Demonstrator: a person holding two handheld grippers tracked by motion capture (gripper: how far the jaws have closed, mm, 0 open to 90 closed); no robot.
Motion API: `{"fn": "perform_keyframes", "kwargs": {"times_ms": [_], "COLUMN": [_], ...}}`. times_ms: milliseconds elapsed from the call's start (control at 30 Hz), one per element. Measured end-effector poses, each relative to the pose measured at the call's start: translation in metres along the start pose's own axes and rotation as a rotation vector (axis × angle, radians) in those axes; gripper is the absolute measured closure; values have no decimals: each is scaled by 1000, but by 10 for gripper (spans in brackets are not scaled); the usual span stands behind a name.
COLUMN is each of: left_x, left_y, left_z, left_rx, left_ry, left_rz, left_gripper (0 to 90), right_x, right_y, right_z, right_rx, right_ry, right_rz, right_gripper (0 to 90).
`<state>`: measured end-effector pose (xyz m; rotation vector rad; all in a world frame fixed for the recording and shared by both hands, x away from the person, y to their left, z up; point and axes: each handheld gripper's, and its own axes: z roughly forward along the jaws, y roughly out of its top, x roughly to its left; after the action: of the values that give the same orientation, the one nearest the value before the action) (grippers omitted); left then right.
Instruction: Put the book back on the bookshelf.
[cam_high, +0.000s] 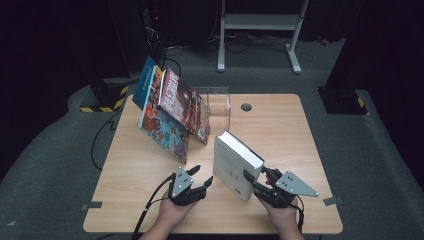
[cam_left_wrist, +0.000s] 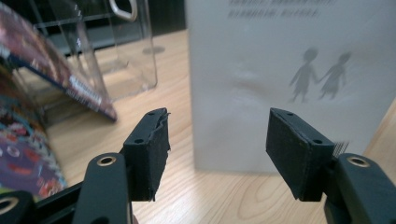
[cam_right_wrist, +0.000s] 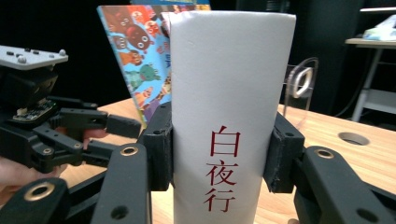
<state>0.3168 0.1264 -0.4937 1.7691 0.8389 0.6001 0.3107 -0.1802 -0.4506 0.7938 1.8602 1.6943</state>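
At the lower right of the high view the right gripper (cam_high: 257, 181), black jointed plastic under a grey three-cornered plate, clamps the rounded spine of a thick white paperback (cam_high: 235, 165) that stands upright on the table just right of centre; in the right gripper view its padded jaws press flat against both sides of the matt white spine (cam_right_wrist: 231, 116), which carries red Chinese characters. At the lower middle of the high view the left gripper (cam_high: 202, 177) hovers just beside the book's cover, its jaws moderately apart with nothing between them; in the left gripper view the foam pads (cam_left_wrist: 152, 156) look frayed at the edges, and the pale cover beyond bears two small grey figures hand in hand. Farther back, at the upper left, two glossy, brightly printed picture books (cam_high: 172, 112) lean against a clear acrylic book stand (cam_high: 220, 102). The table (cam_high: 280, 130) is light wood-grain laminate with a round cable hole, on dark grey carpet; a white metal frame stands in the dim background.
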Motion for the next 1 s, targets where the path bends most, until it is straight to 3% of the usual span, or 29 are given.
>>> {"fn": "perform_keyframes", "kwargs": {"times_ms": [33,67,133,267,367,467,500,600,667,833,867,900,933,1000], "left_x": [0,4,7,11,16,26,35,46,57,76,83,83,89,89], "left_y": [0,-3,-5,-7,-6,-6,-8,-12,-19,-34,-40,-40,-45,-49], "left_z": [0,2,4,4,0,-11,-20,-31,-41,-56,-58,-58,-57,-55], "left_rx": [0,38,64,79,92,134,152,168,189,210,222,222,250,275], "left_ry": [0,-4,3,21,31,30,41,61,91,168,179,179,171,190], "left_rz": [0,-7,-8,-19,-3,14,12,14,-12,-31,-70,-70,-107,-99], "left_gripper": [388,374,359,354,362,376,378,380,376,365,365,365,361,357], "right_x": [0,-1,-1,-3,-4,-2,-2,-1,0,2,3,3,4,4], "right_y": [0,0,-1,-1,0,-1,0,0,1,2,3,3,5,6], "right_z": [0,-1,-2,-4,-5,-6,-5,-5,-5,-5,-4,-4,-4,-4], "right_rx": [0,2,-4,-1,-2,0,0,5,8,16,28,28,42,49], "right_ry": [0,-21,-38,-57,-64,-60,-58,-62,-71,-92,-93,-93,-93,-92], "right_rz": [0,-1,0,2,-4,-3,-10,-6,-1,10,16,16,22,29], "right_gripper": [535,535,535,534,532,530,529,525,522,512,508,508,502,491]}}
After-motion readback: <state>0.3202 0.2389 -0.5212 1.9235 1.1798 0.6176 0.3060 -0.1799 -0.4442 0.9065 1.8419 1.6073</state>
